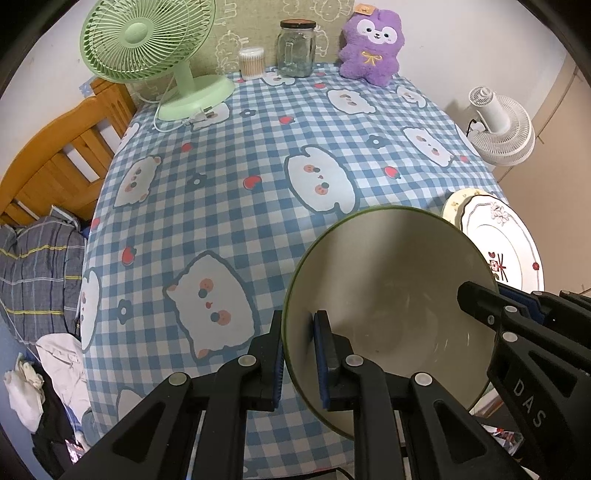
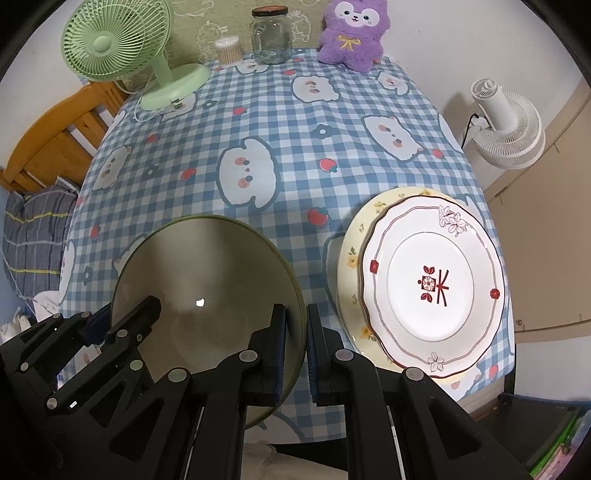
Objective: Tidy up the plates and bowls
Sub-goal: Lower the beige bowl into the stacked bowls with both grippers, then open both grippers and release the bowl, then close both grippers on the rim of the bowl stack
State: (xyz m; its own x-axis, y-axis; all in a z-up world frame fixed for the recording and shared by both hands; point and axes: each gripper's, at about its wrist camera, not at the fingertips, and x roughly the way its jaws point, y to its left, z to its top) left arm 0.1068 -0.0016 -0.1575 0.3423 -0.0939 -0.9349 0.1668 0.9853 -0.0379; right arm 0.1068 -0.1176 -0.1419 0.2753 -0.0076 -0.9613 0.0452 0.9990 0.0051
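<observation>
Lower centre of the left wrist view: the left gripper (image 1: 299, 354) is clenched on the left rim of a green-rimmed bowl (image 1: 391, 295), one blue-padded finger outside the wall and the other inside. The bowl fills the lower right of this frame, above the near part of a table under a blue checked cloth (image 1: 229, 206). At the right edge, the right gripper (image 1: 496, 295) grips the bowl's opposite rim. Behind the bowl, at the right edge of the cloth, a white plate with red motifs (image 1: 513, 247) lies on a yellow floral plate (image 1: 454, 205). Along the upper part of the frame stand a green desk fan (image 1: 147, 40), a tub of cotton swabs (image 1: 252, 62), a glass jar (image 1: 297, 48) and a purple plush toy (image 1: 369, 48). A white fan (image 1: 502, 129) sits off the table at the right.

Lower centre of the right wrist view: the right gripper (image 2: 295, 350) is clenched on the bowl's (image 2: 207, 280) right rim, again one finger inside and one outside. The left gripper (image 2: 110, 317) holds the rim at the lower left. The bowl occupies the lower left. Just beside it, to the right, the white plate (image 2: 432, 284) rests on the yellow floral plate (image 2: 351, 258), whose edge shows along the left and upper sides. The green desk fan (image 2: 110, 40), cotton swabs (image 2: 228, 51), glass jar (image 2: 271, 37) and plush toy (image 2: 352, 33) line the top of the frame.
</observation>
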